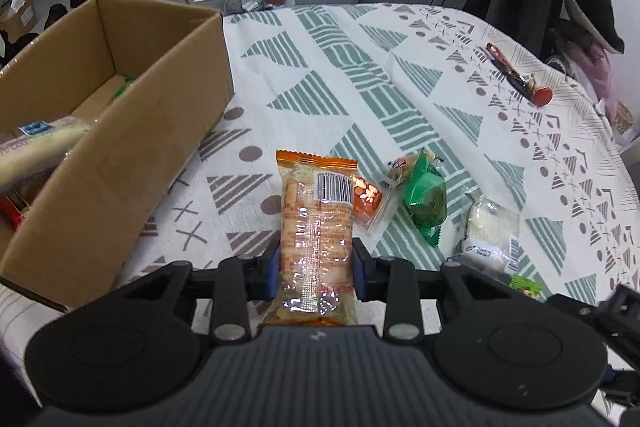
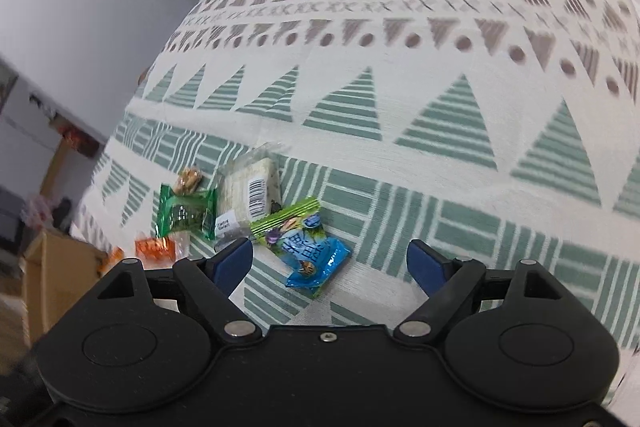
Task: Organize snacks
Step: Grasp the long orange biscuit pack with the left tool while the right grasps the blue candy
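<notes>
Two pairs of tongs in play, one loaded, one not. Left tongs (image 1: 316, 257) clamped across the lower half of a long orange-and-clear plastic pack of biscuit sticks (image 1: 316, 211), barcode side up, upper end jutting free past the blue pads, over the cloth-covered bench (image 1: 360, 75) and just right of the open brown cardboard box (image 1: 132, 155). Right tongs (image 2: 328, 250) spread wide and empty, hovering above a blue-and-green foil packet (image 2: 310, 251) lying on the bench. Probably mid-carry toward the box, with several risks ahead. First, slippery film and a grip low on the pack: likely to slide or droop on a quick swing left, then drop short onto the bench. Second, the tall near wall of the box: easy to clip with the jutting end unless lifted well clear, possibly shoving the box or knocking the pack loose. Third, too hard a squeeze: brittle sticks inside, apt to snap. Fourth, inside the box, a long white wrapped roll (image 1: 40, 147) propped across the near end, liable to catch the incoming pack and leave it perched on the rim. For the right side, crowding: green wrapped cake (image 2: 182, 213), clear pack of white rice crackers (image 2: 250, 191) and small orange sweet (image 2: 156, 249) all close by, the cracker pack touching the blue packet, so easily dragged, pinched along or pushed away on a careless close.
</notes>
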